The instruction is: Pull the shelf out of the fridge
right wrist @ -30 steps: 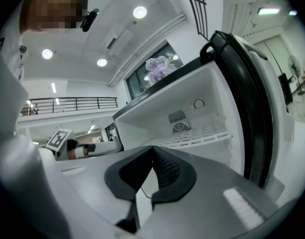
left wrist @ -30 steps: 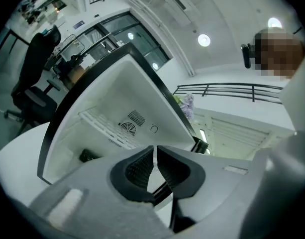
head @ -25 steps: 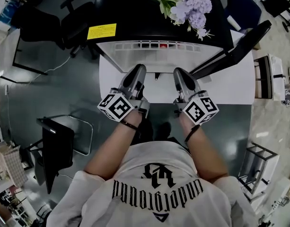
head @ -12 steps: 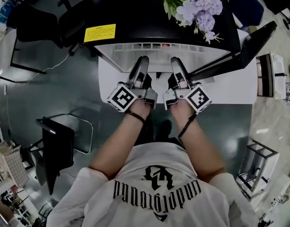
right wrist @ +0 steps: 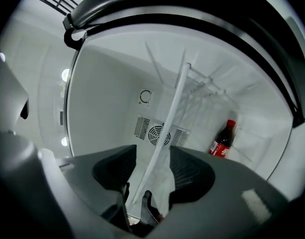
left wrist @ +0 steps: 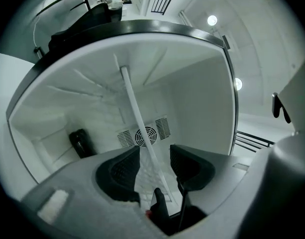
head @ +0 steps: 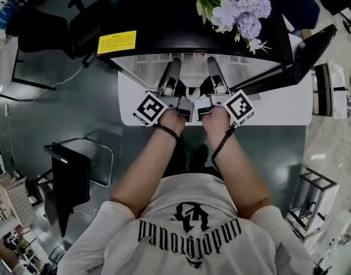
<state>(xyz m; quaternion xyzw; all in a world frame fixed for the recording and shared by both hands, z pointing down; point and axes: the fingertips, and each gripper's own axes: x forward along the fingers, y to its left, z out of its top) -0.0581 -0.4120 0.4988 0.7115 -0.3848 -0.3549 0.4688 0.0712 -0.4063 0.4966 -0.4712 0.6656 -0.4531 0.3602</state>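
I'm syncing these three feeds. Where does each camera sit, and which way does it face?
Head view: on the person's head, looking steeply down at the fridge; shows forearms, left gripper and right gripper.
Left gripper view: on that gripper, facing into the fridge; its jaws have just been opening, shelf bar between them.
Right gripper view: likewise, jaws just opening around the shelf bar; bottle beyond.
Shared: both gripper views show shelf bar, fan vent.

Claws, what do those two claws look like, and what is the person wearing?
The left claw and the right claw are grey, each with two dark, textured pads. Each carries a white cube with black square markers. A black strap loops round each wrist. The person wears a white short-sleeved T-shirt with black lettering.
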